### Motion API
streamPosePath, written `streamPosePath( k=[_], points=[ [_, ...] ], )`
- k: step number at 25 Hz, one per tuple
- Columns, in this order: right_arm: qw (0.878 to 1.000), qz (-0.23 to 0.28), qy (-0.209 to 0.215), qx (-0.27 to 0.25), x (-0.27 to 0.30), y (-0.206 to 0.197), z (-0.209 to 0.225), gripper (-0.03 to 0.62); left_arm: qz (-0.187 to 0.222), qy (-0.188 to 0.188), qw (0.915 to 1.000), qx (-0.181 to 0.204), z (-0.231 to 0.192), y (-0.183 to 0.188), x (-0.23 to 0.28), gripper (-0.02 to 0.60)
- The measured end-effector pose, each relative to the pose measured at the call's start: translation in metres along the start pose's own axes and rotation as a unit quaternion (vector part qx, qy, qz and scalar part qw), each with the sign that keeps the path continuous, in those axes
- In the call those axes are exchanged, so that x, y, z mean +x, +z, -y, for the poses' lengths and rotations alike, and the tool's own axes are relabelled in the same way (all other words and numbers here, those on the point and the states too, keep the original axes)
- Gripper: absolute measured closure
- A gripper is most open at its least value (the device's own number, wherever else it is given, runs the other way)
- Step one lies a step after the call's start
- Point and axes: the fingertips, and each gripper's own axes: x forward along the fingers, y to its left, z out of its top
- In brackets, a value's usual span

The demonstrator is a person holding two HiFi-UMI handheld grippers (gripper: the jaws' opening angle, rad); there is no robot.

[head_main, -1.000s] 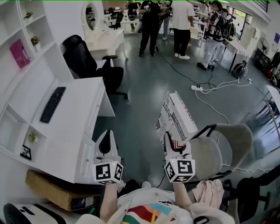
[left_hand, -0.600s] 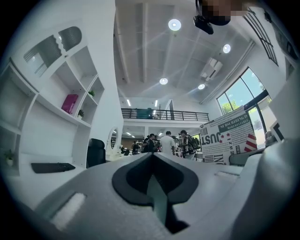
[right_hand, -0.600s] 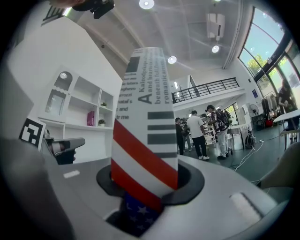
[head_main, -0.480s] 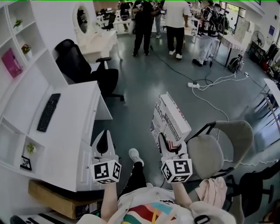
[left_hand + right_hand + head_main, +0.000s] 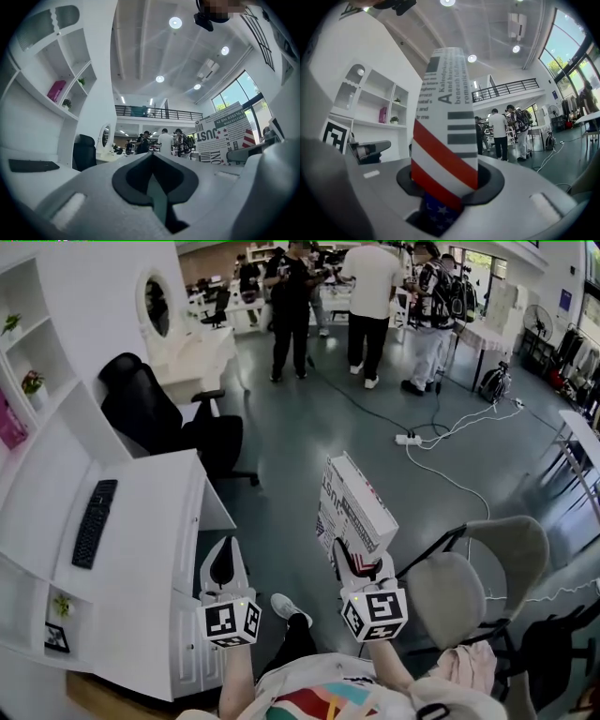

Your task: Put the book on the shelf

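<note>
My right gripper [image 5: 356,557] is shut on the lower end of the book [image 5: 352,504], a thick volume with a black-and-white lettered cover and a flag-striped spine. It holds the book upright, tilted away over the floor. In the right gripper view the book [image 5: 447,117] rises straight out of the jaws. My left gripper [image 5: 223,546] is shut and holds nothing, and it hovers beside the white desk [image 5: 150,521]. From the left gripper view the book [image 5: 224,133] shows at the right. The white shelf unit [image 5: 33,352] stands at the far left behind the desk.
A black keyboard [image 5: 91,521] lies on the desk. A black office chair [image 5: 155,418] stands past the desk, a grey chair [image 5: 478,568] to my right. A pink book [image 5: 56,90] sits on a shelf. Several people [image 5: 370,296] stand far back; cables [image 5: 441,437] cross the floor.
The desk, shelf and black chair have slid left and nearer in the head view. The book stays in the right gripper, now a little more to the left. A foot shows below.
</note>
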Motion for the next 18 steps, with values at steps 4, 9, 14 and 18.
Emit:
streamPosePath(
  k=[4, 9, 14, 18],
  points=[
    [1.0, -0.009, 0.01, -0.003, 0.057, 0.002, -0.006, 0.437, 0.0, 0.008, 1.0, -0.004, -0.032, 0.0, 0.046, 0.58],
    [1.0, -0.014, 0.02, -0.008, 0.127, 0.012, -0.006, 0.437, 0.003, 0.014, 0.9999, 0.0, -0.063, 0.005, 0.098, 0.58],
    [0.998, -0.027, 0.051, -0.005, 0.22, 0.011, -0.032, 0.437, -0.008, 0.051, 0.9987, -0.003, -0.131, -0.006, 0.142, 0.58],
    [0.995, -0.031, 0.091, -0.011, 0.29, 0.013, -0.064, 0.437, -0.007, 0.096, 0.9954, -0.009, -0.195, -0.011, 0.175, 0.58]
  ],
)
